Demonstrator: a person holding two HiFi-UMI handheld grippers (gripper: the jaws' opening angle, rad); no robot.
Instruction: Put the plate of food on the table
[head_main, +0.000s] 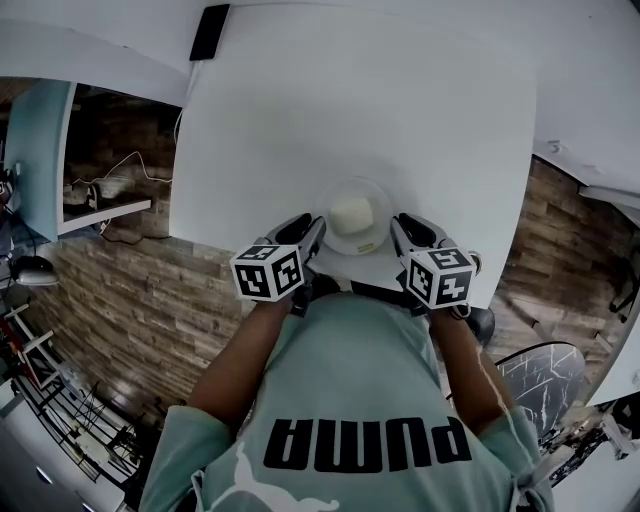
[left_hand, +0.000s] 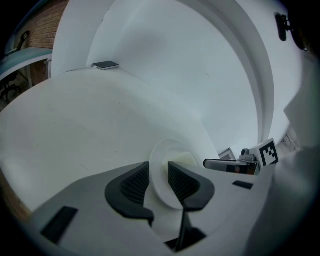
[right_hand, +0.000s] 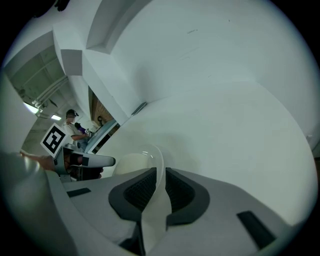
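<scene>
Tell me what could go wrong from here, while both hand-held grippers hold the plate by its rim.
1. The left hand-held gripper and the right hand-held gripper each pinch only the thin rim of the round white plate; if one moves faster, the plate may tilt and the pale block of food could slide off.
2. The plate is close to the near edge of the white table; released there, it might get knocked off.

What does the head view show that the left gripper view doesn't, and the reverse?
Head view only: the whole plate between left tongs and right tongs, the person's shirt, brick floor. Left gripper view only: left jaws shut on the plate's rim. Both: plate, pale food, white table, dark device at its far edge, right tongs.
</scene>
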